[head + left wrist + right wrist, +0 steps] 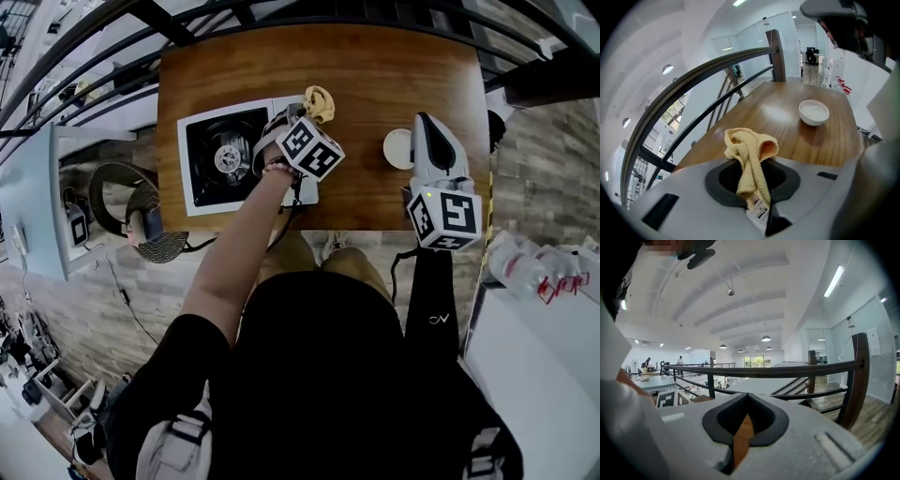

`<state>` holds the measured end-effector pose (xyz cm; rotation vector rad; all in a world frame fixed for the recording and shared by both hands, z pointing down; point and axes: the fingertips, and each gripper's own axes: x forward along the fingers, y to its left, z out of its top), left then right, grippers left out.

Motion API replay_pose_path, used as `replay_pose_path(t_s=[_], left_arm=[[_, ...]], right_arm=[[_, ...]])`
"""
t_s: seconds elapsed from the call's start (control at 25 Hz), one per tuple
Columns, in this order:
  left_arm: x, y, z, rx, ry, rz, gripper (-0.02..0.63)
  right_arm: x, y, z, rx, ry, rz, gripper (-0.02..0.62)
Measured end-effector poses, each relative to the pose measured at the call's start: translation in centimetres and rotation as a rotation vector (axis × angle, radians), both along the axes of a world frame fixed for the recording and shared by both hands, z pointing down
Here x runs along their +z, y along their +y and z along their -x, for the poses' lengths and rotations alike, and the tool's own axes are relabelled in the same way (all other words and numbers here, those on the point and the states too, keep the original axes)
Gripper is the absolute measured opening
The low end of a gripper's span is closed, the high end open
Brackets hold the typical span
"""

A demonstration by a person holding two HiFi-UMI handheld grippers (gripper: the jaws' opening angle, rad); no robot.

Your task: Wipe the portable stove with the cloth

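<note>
A brown wooden counter (375,66) stands by a dark railing (698,79) on a bright, white-ceilinged upper floor. The portable stove (225,157) sits on the counter's left part, with a white bowl (397,148) well to its right. The left hand-held gripper (758,204) is clamped on the yellow cloth (750,159), just past the stove's far right corner. The right hand-held gripper (742,439) is nearly closed on nothing, near the bowl.

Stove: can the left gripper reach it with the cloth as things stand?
Probably yes. The left gripper, shut on the cloth, sits at the right end of the stove, nothing between; the bowl is off to the side.
</note>
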<state>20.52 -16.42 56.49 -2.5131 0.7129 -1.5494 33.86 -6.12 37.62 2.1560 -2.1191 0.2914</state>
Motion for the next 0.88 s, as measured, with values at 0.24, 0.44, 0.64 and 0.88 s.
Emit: replay_pose_path(t_s=[0.24, 0.44, 0.64, 0.88], left_arm=[[-3.5, -2.3, 2.1, -0.071, 0.077, -0.082, 0.071], [-1.9, -3.7, 5.4, -0.097, -0.006, -0.083, 0.071], [0.2, -2.8, 5.0, 0.029, -0.128, -0.114, 0.069], [0.7, 1.5, 5.0, 0.143, -0.239, -0.115, 0.067]], right_arm=[[-0.7, -0.8, 0.8, -0.009, 0.011, -0.007, 0.002], [-0.6, -1.4, 2.4, -0.046, 0.014, -0.006, 0.002], [-0.8, -1.6, 3.4, -0.080, 0.024, -0.003, 0.002], [-1.4, -1.4, 3.7, -0.105, 0.026, -0.016, 0.002]])
